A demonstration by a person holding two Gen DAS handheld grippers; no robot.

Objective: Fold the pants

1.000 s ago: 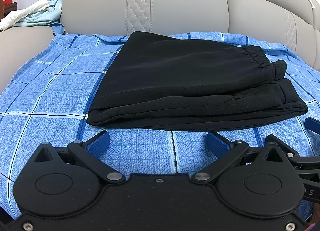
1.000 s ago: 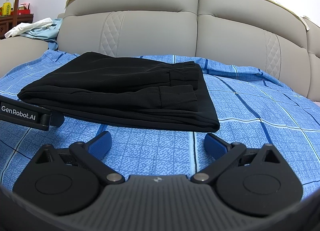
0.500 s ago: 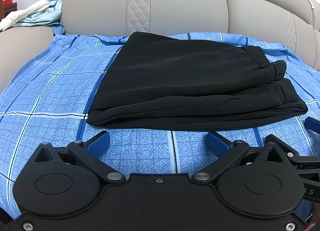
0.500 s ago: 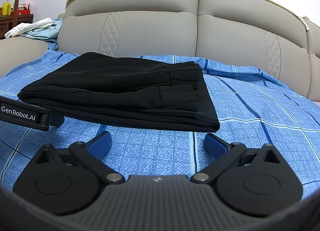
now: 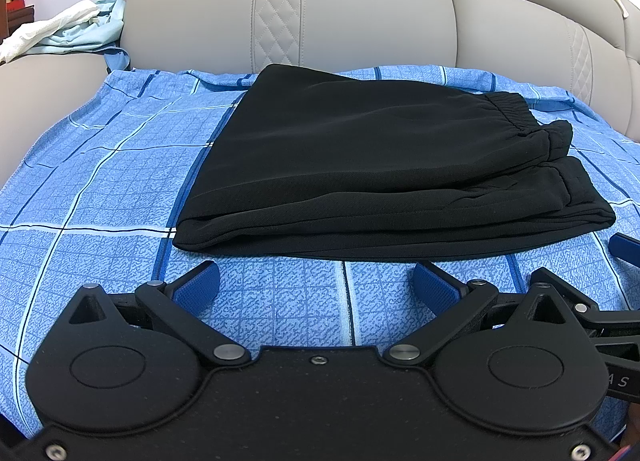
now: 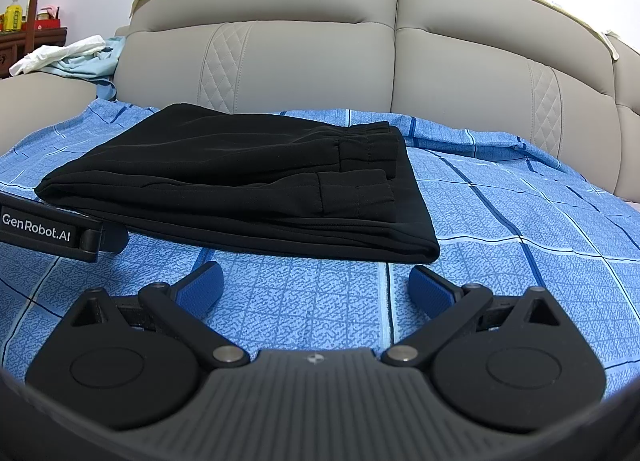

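Note:
Black pants lie folded into a flat stack on the blue checked sheet, elastic waistband at the right. In the right wrist view the same pants sit left of centre. My left gripper is open just short of the stack's near edge, nothing between its blue pads. My right gripper is open too, a little in front of the stack's near right corner and touching no cloth. The left gripper's body shows at the left edge of the right wrist view.
A beige padded sofa back rises behind the sheet. White and pale blue clothes are heaped on the left armrest. A dark wooden cabinet with a bottle stands far left. Bare sheet stretches to the right of the pants.

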